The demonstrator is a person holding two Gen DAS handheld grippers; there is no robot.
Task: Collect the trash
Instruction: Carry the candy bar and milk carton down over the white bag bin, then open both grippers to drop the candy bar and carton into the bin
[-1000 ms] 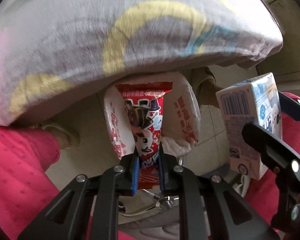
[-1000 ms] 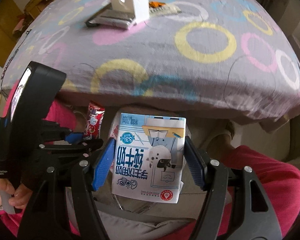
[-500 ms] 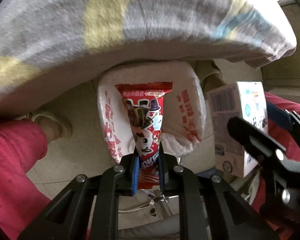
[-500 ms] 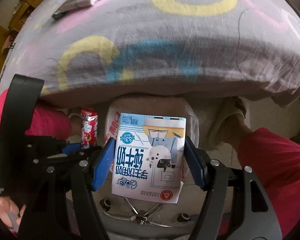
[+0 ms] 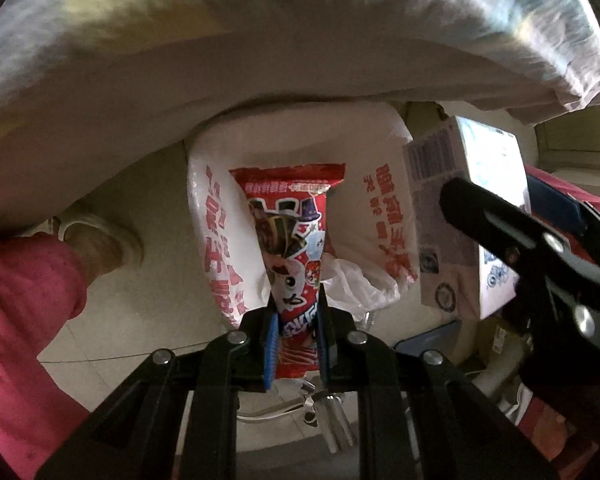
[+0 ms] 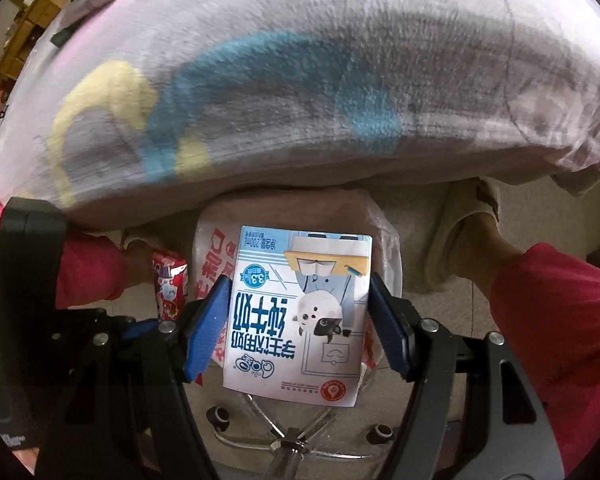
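Left gripper (image 5: 296, 344) jaws clamped on red snack wrapper (image 5: 290, 240), above white plastic bag (image 5: 216, 248). Right gripper (image 6: 298, 328) jaws, wide, grip milk carton (image 6: 300, 312) over same bag.

A blue-and-white rectangular milk carton (image 6: 298, 316) is clamped between the blue pads of the right gripper (image 6: 298, 320), its print seen upside down. Behind it, a white plastic bag with red lettering (image 6: 212, 256) is seen open below the hanging edge of a grey tablecloth with yellow and blue rings (image 6: 300, 92). At the left, a red printed snack wrapper (image 6: 170, 286) is held up by the black left gripper (image 6: 136, 326), just beside the bag. Pink trouser legs (image 6: 556, 320) and a pale slipper (image 6: 452, 248) are seen on the tiled floor, with a chrome chair base (image 6: 292, 436) below.
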